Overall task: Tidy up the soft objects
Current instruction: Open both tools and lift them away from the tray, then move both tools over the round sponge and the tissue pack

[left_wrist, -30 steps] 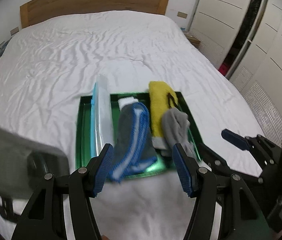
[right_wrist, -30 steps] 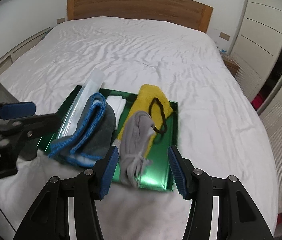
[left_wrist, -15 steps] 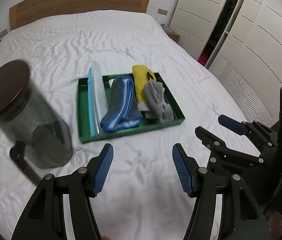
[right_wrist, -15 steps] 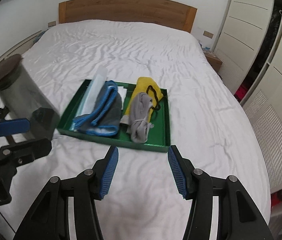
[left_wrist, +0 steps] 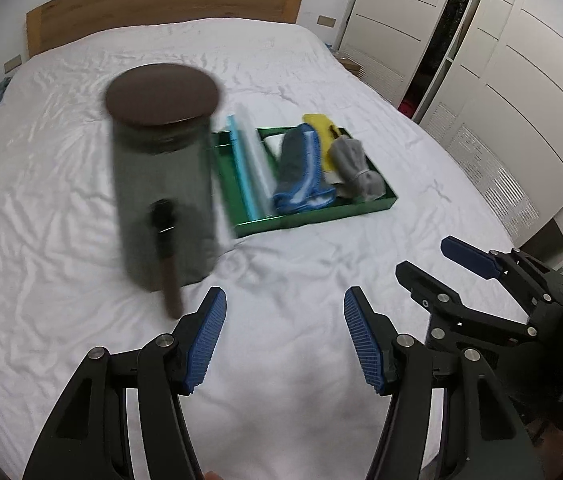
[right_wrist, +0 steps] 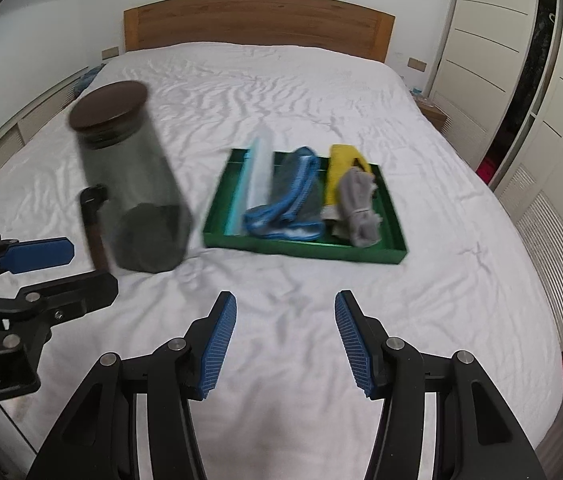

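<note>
A green tray point(right_wrist: 301, 246) point(left_wrist: 313, 216) lies on the white bed. In it sit a clear and light-blue pouch point(right_wrist: 257, 176) point(left_wrist: 247, 168), a grey cloth with blue trim point(right_wrist: 289, 200) point(left_wrist: 301, 172), a yellow cloth point(right_wrist: 339, 172) point(left_wrist: 319, 128) and a grey bundle point(right_wrist: 357, 208) point(left_wrist: 355, 168). My left gripper point(left_wrist: 283, 340) hangs open over bare sheet, well short of the tray. My right gripper point(right_wrist: 285, 340) is open too, with nothing between its fingers, and appears at the right of the left wrist view point(left_wrist: 437, 264).
A tall smoky glass jar point(left_wrist: 161, 184) point(right_wrist: 129, 184) with a dark lid stands left of the tray. A brown-handled brush point(left_wrist: 167, 256) point(right_wrist: 93, 220) lies beside it. White wardrobes point(right_wrist: 521, 80) line the right side; a wooden headboard point(right_wrist: 257, 20) closes the far end.
Both grippers have drawn back from the tray toward the foot of the bed. The tray now looks smaller and farther away, and the jar has come fully into view.
</note>
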